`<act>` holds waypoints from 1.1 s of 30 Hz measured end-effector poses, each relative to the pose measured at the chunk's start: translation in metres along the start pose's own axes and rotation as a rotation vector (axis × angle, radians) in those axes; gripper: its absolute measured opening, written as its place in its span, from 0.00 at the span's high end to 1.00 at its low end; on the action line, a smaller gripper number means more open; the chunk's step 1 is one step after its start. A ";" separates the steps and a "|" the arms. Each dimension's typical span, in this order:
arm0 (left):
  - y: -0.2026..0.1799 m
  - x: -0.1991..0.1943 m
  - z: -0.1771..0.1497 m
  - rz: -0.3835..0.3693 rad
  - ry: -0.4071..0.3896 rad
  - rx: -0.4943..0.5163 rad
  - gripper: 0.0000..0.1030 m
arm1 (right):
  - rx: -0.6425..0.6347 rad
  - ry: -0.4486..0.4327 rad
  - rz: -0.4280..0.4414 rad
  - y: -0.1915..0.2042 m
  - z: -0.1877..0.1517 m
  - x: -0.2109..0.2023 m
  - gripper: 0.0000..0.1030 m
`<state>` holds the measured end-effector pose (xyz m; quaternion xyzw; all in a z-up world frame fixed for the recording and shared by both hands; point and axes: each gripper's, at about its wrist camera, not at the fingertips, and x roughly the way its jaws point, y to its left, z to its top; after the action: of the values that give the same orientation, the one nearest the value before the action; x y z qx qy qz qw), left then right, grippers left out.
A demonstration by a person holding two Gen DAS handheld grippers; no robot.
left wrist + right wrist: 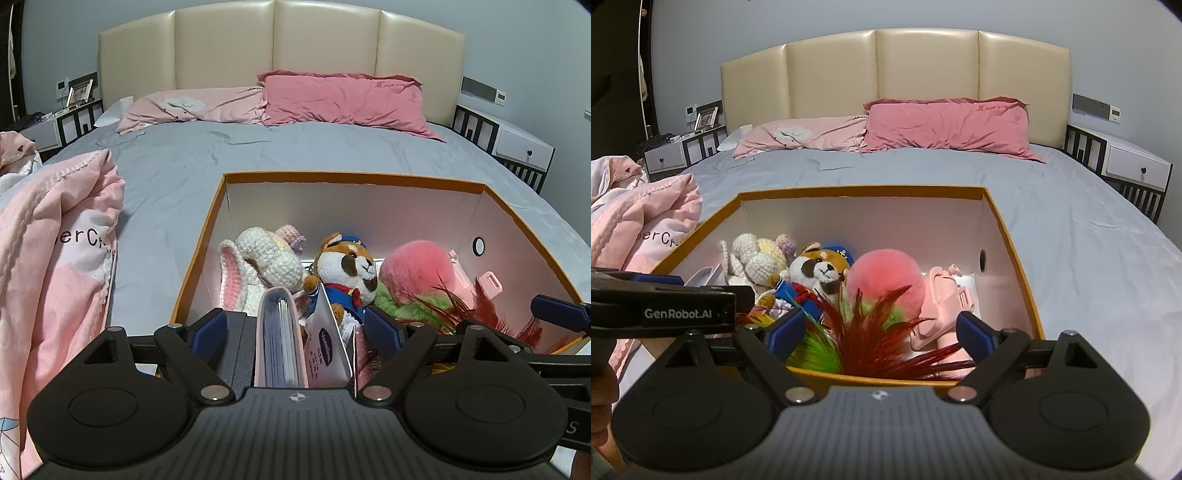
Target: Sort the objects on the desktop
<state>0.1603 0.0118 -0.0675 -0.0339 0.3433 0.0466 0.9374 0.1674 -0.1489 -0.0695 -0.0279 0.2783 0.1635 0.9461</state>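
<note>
My left hand-held gripper (304, 326): jaws spread wide over the near end of the box, blue pads clear of everything; a pink binder and a white card stand upright in the gap, pressed by neither pad
Pink binder (279, 339): on edge, page edges facing me, just beside the left pad
White card (327, 341): purple oval label on it, leaning against the binder's right side
My right hand-held gripper (879, 328): wide as well, pads either side of a spray of red feathers, gripping nothing
Red feathers (875, 332): fanning up over the near rim, with a green tuft (816, 349) at their left
Orange box (1008, 236): open-topped, pale inside, sitting on the bed; everything sorted lies in it
Crochet bunny (264, 266): far left of the pile, pink-lined ear hanging down
Plush dog (349, 271): blue sailor outfit, red bow, touching the bunny
Pink fluffy ball (886, 280): right of the dog, behind the feathers
Pink plastic item (947, 299): by the box's right wall; I cannot tell what it is
Bed (177, 177): grey sheet, two pink pillows (341, 101) at the cream headboard (280, 44)
Pink quilt (55, 258): bunched up left of the box
</note>
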 end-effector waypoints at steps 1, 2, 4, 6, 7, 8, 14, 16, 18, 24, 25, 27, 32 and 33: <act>0.000 0.000 0.000 0.000 -0.001 -0.001 0.06 | 0.000 0.000 0.000 0.000 0.000 0.000 0.13; 0.000 0.000 0.000 -0.001 0.000 -0.001 0.06 | 0.000 -0.001 0.001 0.000 0.000 0.000 0.13; -0.001 0.000 0.000 0.000 -0.005 0.008 0.06 | 0.000 -0.001 0.001 0.000 0.000 0.000 0.13; -0.001 0.000 0.000 0.002 -0.010 0.015 0.06 | 0.000 0.000 0.001 0.000 0.000 0.000 0.13; -0.001 -0.001 0.000 0.001 -0.009 0.013 0.06 | 0.000 -0.001 0.001 0.000 0.000 0.000 0.13; -0.001 -0.001 0.000 -0.001 -0.009 0.010 0.06 | 0.000 0.000 0.001 0.000 0.000 0.000 0.13; 0.001 0.000 -0.001 -0.003 -0.010 0.002 0.06 | 0.000 -0.001 0.001 0.000 0.000 0.000 0.13; 0.000 0.000 -0.001 -0.003 -0.010 0.002 0.06 | 0.000 0.000 0.001 0.000 0.000 0.000 0.13; 0.000 0.000 -0.001 -0.003 -0.010 0.002 0.06 | 0.000 0.000 0.001 0.000 0.000 0.000 0.13; 0.001 0.000 -0.001 -0.005 -0.009 0.000 0.06 | 0.000 -0.001 0.000 0.000 0.000 0.000 0.13; 0.001 0.000 -0.001 -0.006 -0.008 -0.002 0.06 | 0.000 -0.001 0.000 0.000 0.000 0.000 0.13; 0.001 0.000 -0.002 -0.007 -0.008 -0.003 0.06 | 0.000 -0.001 0.000 0.000 0.000 0.000 0.13; 0.001 0.000 -0.001 -0.006 -0.007 -0.003 0.06 | 0.000 -0.001 0.000 0.000 0.000 0.000 0.13; 0.001 0.000 -0.001 -0.006 -0.007 -0.003 0.06 | 0.000 -0.001 0.000 0.000 0.000 0.000 0.13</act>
<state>0.1596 0.0129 -0.0688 -0.0360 0.3398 0.0443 0.9388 0.1672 -0.1486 -0.0698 -0.0277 0.2779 0.1635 0.9462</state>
